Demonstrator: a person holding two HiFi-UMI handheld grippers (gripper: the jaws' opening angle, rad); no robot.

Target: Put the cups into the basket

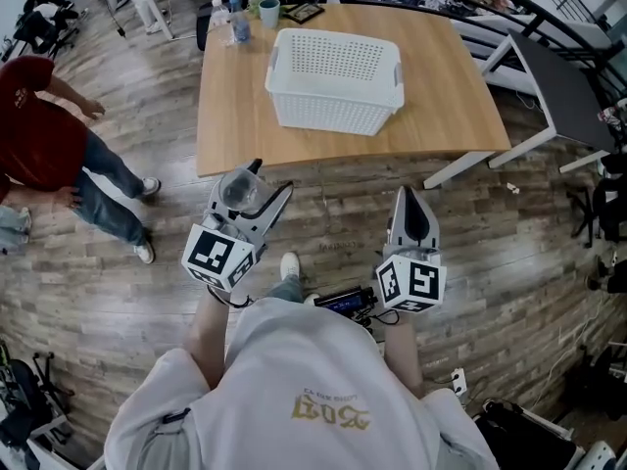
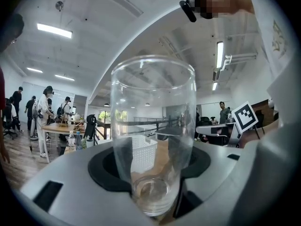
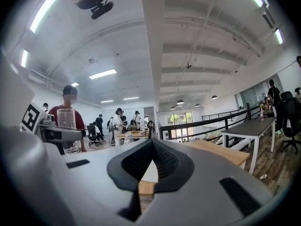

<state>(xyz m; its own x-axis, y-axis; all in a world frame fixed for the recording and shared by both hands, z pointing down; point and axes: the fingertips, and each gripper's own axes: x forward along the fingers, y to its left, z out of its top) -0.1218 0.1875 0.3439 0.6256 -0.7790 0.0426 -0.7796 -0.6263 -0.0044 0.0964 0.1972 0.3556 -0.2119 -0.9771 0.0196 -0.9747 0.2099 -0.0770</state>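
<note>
Head view: at 11 o'clock the left gripper (image 1: 259,196) pinches a clear glass cup (image 1: 238,188) near its base. At 1 o'clock the right gripper (image 1: 408,198) has its jaws pressed together on nothing. The white basket (image 1: 335,114) sits at 12 o'clock on the table (image 1: 446,86). This looks like the carrying step; next, reach forward over the rim and lower the cup in.

cup (image 1: 238,188) base: behind left tongs (image 1: 266,182) | bystander (image 1: 44,125): cut by left edge

Head view: taken from above, faced steeply down. Gripper views: set low, faced level toward the worktop (image 1: 441,116), shared by all three; basket (image 1: 335,81) seen well ahead.
</note>
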